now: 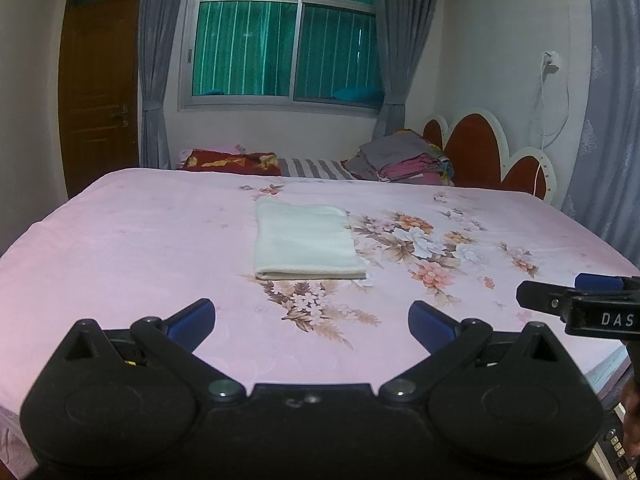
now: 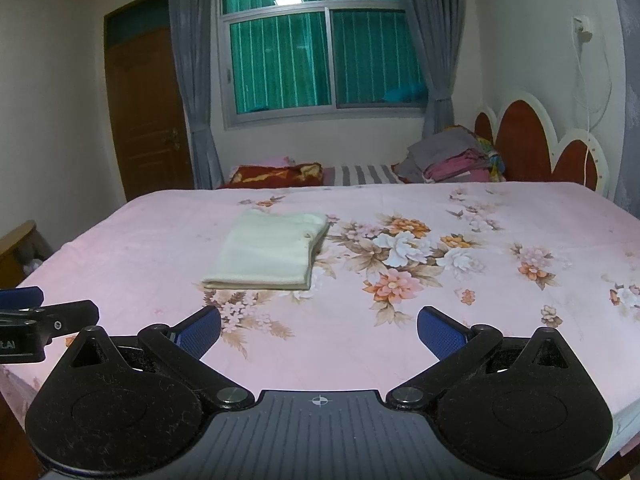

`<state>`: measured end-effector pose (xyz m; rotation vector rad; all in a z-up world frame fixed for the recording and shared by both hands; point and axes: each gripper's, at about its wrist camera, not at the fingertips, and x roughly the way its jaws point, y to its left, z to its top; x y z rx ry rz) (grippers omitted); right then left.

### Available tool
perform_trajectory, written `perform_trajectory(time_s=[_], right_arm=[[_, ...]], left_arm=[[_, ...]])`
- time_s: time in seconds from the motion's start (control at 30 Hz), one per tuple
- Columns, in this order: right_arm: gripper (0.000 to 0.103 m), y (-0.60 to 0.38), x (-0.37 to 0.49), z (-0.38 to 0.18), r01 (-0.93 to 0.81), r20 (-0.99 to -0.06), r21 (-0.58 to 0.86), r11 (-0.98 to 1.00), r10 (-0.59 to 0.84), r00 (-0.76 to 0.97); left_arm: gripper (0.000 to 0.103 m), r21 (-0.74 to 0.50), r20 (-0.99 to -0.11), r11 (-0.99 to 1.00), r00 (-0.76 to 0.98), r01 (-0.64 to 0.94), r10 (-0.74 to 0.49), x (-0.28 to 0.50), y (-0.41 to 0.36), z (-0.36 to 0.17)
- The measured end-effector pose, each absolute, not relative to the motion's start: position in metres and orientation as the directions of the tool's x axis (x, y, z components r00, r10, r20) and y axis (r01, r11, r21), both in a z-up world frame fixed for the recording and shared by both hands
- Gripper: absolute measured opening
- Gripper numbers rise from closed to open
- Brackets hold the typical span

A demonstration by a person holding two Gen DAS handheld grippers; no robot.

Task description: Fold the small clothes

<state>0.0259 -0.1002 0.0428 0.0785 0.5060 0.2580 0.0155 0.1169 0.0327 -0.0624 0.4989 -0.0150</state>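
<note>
A cream-white small garment (image 1: pixel 306 240) lies folded into a neat rectangle on the pink flowered bed sheet (image 1: pixel 140 240); in the right wrist view the garment (image 2: pixel 272 250) sits left of centre. My left gripper (image 1: pixel 312 320) hovers over the near edge of the bed, open and holding nothing, well short of the garment. My right gripper (image 2: pixel 319 326) is likewise open and holds nothing, beside the left one. The right gripper shows side-on at the right edge of the left wrist view (image 1: pixel 576 300), and the left gripper at the left edge of the right wrist view (image 2: pixel 40 316).
A stack of folded grey and pink clothes (image 1: pixel 404 158) rests at the far end by the red headboard (image 1: pixel 476 152). A red pillow (image 1: pixel 230 160) and striped bedding (image 1: pixel 312 168) lie beyond the bed. A window with grey curtains (image 1: pixel 280 40) and a brown door (image 1: pixel 98 92) stand behind.
</note>
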Motion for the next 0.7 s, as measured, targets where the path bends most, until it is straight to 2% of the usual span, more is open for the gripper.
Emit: perform_trajectory(time_s=[0.7], right_arm=[[0.103, -0.0981, 0.0285, 0.0398, -0.234, -0.471, 0.128, 0.964, 0.266, 0.841]], left_arm=[[0.102, -0.057, -0.477, 0.998, 0.879, -0.012, -0.017, 0.0152, 0.1202, 0.0288]])
